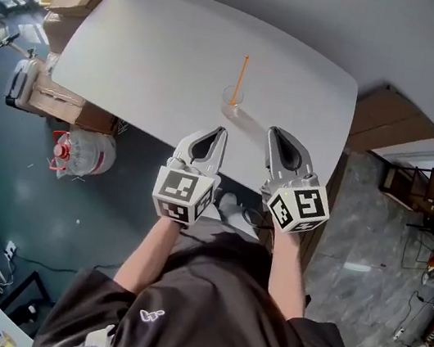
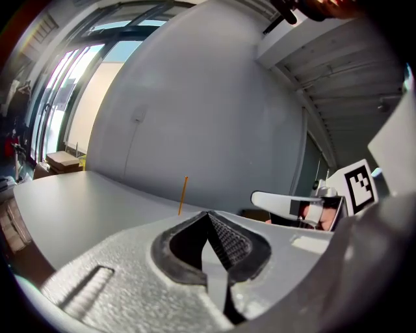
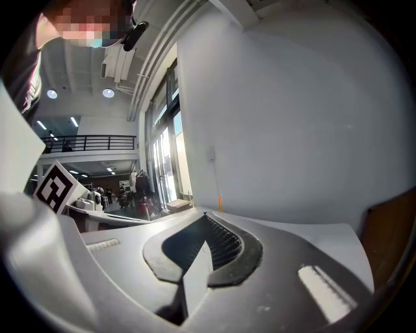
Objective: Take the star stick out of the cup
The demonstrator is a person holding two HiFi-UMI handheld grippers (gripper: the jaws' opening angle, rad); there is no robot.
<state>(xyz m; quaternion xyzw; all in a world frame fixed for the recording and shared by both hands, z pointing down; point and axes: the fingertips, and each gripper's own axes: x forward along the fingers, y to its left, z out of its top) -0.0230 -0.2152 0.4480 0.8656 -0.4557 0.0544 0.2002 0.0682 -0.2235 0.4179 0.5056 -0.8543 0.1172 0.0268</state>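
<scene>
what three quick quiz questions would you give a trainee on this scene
1. True or false: the stick stands in the cup.
2. The left hand-held gripper is: A open, B shut and empty, C shut on the stick.
3. Short answer: what does the right hand-held gripper hold?

Key: 1 true; 2 B; 3 nothing.

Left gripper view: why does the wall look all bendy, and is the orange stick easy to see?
Left gripper view: the wide lens bends the wall and darkens the corners; the stick is thin but sharp. Head view: even light, stick clear. Right gripper view: only its top shows, tiny.
</scene>
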